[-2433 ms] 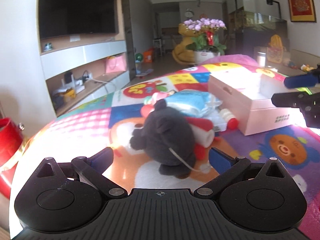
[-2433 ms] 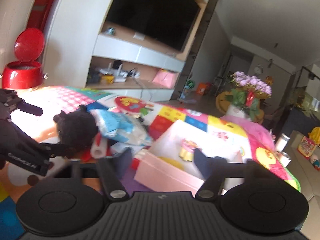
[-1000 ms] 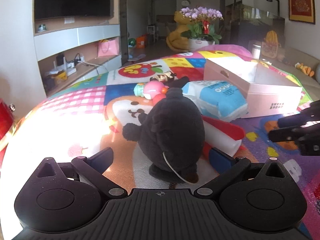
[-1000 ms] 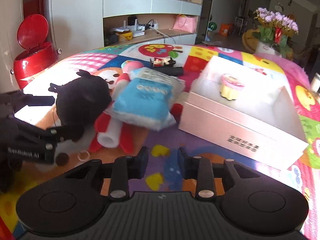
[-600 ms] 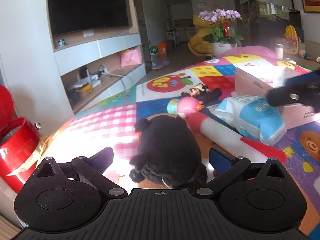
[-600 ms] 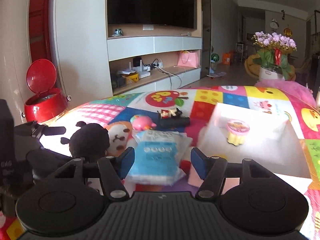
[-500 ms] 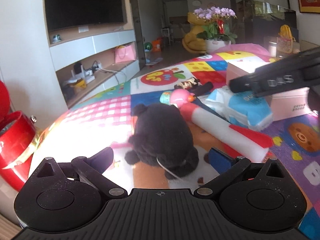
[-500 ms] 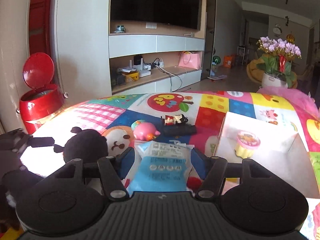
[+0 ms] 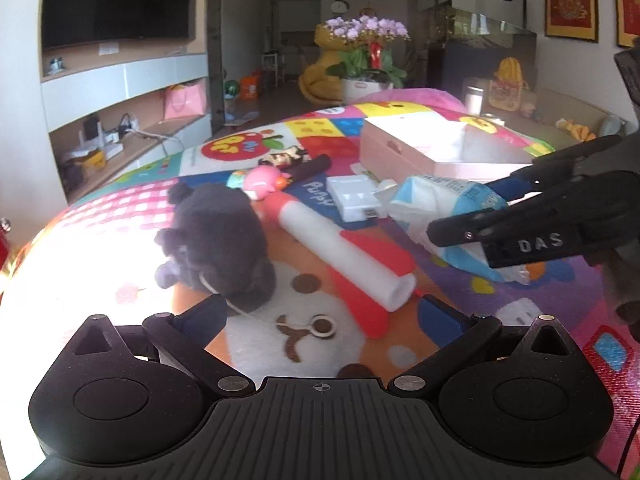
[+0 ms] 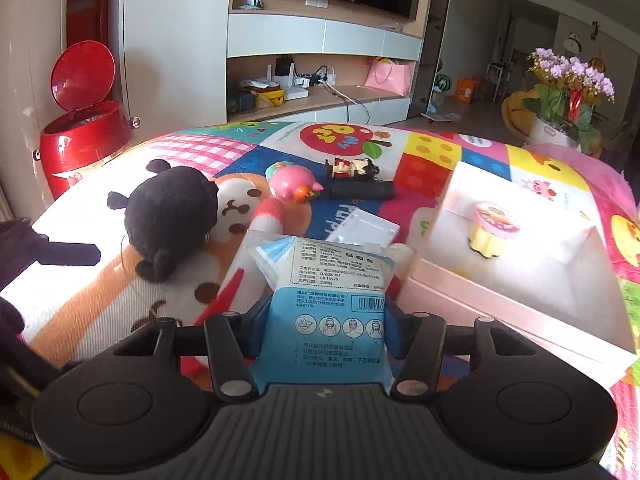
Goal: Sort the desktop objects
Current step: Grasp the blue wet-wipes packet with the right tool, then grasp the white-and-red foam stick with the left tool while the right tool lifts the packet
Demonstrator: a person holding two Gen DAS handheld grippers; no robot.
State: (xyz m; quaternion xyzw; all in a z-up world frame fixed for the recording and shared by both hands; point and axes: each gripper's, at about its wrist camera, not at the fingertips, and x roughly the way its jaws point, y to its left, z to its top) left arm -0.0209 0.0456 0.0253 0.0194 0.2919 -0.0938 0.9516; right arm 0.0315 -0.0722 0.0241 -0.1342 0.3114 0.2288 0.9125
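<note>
Pink box (image 10: 480, 312) stood just right of the right gripper (image 10: 326, 320), which had just closed on one pack (image 10: 328, 300); left gripper (image 9: 320, 316) spread, one plush (image 9: 218, 236) ahead.

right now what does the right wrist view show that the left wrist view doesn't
Only the right wrist view: the yellow cup with a pink lid inside the pink box, the red bin with its lid up, and the right gripper closed on the blue packet from both sides.

Only the left wrist view: the left gripper open and empty, and the fish tank at the back.

Both: the black plush, the red and white roll, the pink toy and the white charger.
</note>
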